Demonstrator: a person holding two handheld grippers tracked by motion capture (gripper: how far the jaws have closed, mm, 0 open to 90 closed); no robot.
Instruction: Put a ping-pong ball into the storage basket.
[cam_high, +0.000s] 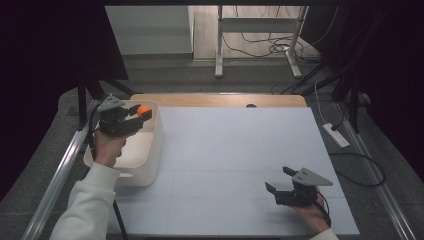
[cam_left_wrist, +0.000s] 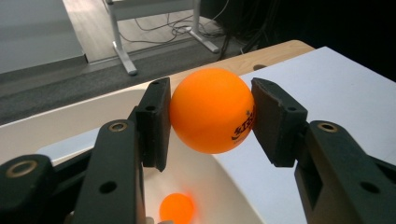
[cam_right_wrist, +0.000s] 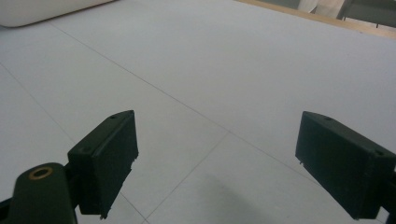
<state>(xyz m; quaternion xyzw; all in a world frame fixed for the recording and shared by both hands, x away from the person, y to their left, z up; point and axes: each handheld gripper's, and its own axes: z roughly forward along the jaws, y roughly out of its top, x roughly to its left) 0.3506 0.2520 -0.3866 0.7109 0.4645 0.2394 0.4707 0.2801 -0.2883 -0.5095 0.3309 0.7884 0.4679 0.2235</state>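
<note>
Bench and surroundings, dark room.

White sheet (cam_high: 240, 165) with faint grid lines covers the bench (cam_high: 220, 100); bare wood strip along far edge, small dark hole (cam_high: 251, 105) in it. Grey floor (cam_high: 200, 77) beyond. White desk frame (cam_high: 257, 30) stands farther back, loose cables (cam_high: 260, 45) tangled under it. White power strip (cam_high: 335, 135) on floor right of bench, black cable (cam_high: 367, 167) looping near it. Metal rail (cam_high: 57, 177) along left side. Black curtains both sides.
</note>
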